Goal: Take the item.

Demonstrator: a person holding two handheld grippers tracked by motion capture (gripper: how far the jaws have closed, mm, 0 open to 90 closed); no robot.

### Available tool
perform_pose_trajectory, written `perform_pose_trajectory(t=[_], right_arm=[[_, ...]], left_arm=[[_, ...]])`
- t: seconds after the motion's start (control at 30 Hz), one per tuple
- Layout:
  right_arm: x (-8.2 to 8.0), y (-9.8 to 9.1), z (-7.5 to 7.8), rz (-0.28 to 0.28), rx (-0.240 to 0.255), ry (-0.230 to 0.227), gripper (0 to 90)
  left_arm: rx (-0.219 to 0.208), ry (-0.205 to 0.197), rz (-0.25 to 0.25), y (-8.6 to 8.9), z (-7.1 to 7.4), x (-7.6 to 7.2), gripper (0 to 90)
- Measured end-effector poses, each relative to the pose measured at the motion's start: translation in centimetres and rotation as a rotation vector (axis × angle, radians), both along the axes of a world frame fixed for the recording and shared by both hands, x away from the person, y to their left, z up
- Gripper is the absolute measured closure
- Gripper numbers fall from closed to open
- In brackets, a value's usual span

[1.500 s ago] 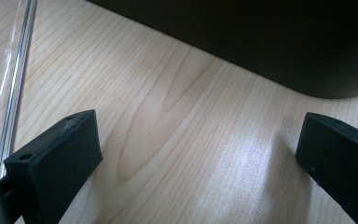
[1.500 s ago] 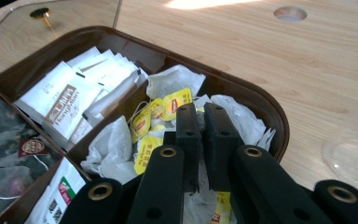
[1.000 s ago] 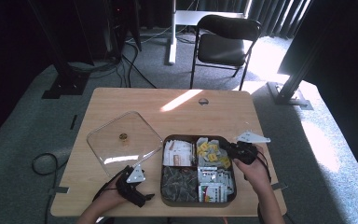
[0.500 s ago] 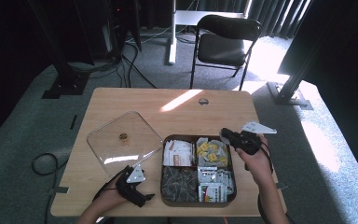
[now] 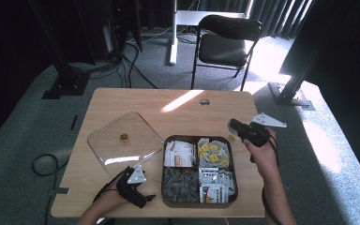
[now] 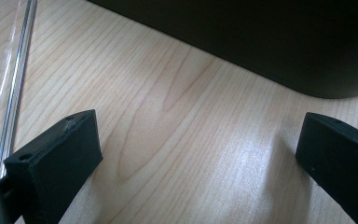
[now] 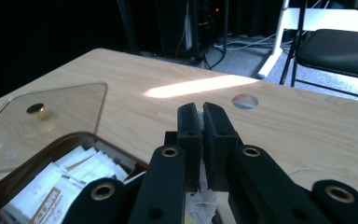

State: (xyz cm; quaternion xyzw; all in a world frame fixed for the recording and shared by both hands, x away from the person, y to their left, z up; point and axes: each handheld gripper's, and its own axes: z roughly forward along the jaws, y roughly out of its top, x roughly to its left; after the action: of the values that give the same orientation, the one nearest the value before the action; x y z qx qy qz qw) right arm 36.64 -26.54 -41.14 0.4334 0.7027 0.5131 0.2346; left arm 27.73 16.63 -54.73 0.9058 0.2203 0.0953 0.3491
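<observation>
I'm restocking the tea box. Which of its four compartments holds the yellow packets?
The far right compartment, next to the right gripper. The other three hold white or dark grey packets.

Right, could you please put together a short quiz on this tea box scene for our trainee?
1. True or false: the clear lid is sitting on top of the box.
2. Which gripper has its jaws standing apart? A) the left gripper B) the right gripper
3. How many compartments does the box have?

Key: 1. False, the lid lies flat on the table to the left of the box. 2. A; the right gripper's jaws are closed together. 3. Four.
</observation>
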Motion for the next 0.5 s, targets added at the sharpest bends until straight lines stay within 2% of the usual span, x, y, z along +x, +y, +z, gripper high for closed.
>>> perform_pose_trajectory(t=[0.5], right_arm=[[2.0, -2.2, 1.5, -0.067, 0.016, -0.019, 86.2]], left_arm=[[0.001, -0.002, 0.0, 0.0, 0.0, 0.0, 0.0]])
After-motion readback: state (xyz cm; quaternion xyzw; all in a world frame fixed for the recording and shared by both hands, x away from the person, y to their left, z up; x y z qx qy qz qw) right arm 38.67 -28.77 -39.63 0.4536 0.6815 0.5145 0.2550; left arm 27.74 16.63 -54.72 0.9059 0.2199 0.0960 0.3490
